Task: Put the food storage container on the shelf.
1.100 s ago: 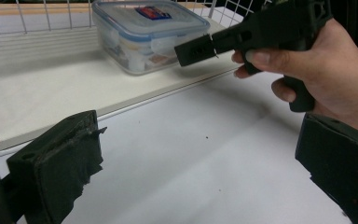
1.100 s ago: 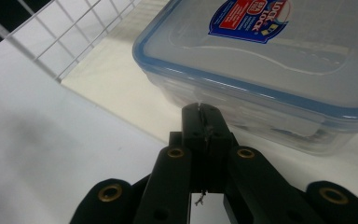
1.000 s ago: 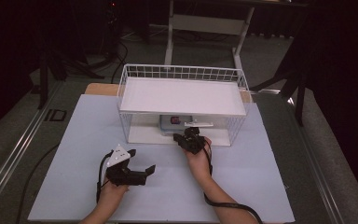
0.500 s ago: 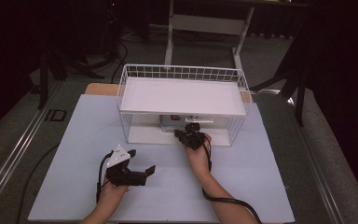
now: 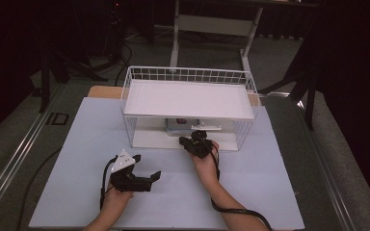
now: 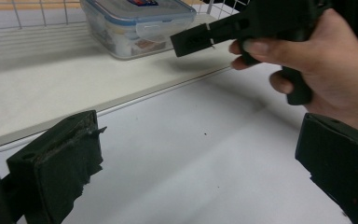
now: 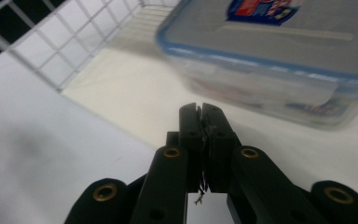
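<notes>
On the big white table top stands a white wire rack with a flat shelf on top and a low board under it; far back under that shelf sits a clear plastic box with a blue-edged lid and a red and blue sticker on the lid; the box rests on the low board, a little right of the middle. Near the front of the rack, the right gripper is pressed closed with nothing between its jaws; its tip points at the box and is near the box's near side but not touching it. Down at the near left, the left gripper rests wide apart over the bare table and grips nothing.

The box looks hard and smooth, so it may slip; it has something inside, so it is likely not very light; the lid has flaps on its sides that snap down. A good place to grab looks like the near wall or the lid's lip, since the jaws can pinch a thin edge; the low shelf above leaves little room, so sliding the box out toward the near side seems easier than lifting it.
</notes>
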A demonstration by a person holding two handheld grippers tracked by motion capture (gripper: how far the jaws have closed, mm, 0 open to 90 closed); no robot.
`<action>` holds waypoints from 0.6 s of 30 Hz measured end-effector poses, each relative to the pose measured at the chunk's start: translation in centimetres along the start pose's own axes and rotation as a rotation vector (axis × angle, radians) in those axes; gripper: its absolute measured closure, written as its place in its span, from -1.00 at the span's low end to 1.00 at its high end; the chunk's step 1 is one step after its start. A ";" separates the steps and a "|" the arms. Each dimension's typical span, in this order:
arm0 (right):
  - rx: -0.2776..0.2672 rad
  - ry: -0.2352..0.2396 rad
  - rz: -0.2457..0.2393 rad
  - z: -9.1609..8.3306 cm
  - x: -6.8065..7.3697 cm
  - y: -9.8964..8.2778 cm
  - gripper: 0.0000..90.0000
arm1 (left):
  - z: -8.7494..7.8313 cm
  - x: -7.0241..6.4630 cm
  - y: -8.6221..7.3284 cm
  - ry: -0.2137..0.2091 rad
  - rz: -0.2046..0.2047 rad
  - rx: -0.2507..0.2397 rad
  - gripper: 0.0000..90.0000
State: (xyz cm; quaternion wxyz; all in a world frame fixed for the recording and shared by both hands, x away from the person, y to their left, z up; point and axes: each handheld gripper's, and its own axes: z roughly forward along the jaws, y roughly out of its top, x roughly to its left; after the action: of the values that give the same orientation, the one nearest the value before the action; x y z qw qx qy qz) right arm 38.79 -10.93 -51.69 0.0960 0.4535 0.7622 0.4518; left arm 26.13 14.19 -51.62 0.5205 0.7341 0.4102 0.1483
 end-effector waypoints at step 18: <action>-0.068 0.081 -0.098 -5.2 2.0 -2.1 -0.35 | -0.3 -1.0 1.1 -0.053 0.064 -0.024 -0.97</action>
State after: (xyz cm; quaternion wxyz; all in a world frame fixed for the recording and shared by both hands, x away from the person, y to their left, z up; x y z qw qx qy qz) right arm 33.44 -12.87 -49.81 0.1023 0.3933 0.7711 0.4902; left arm 25.83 13.51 -50.37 0.5351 0.7441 0.3707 0.1503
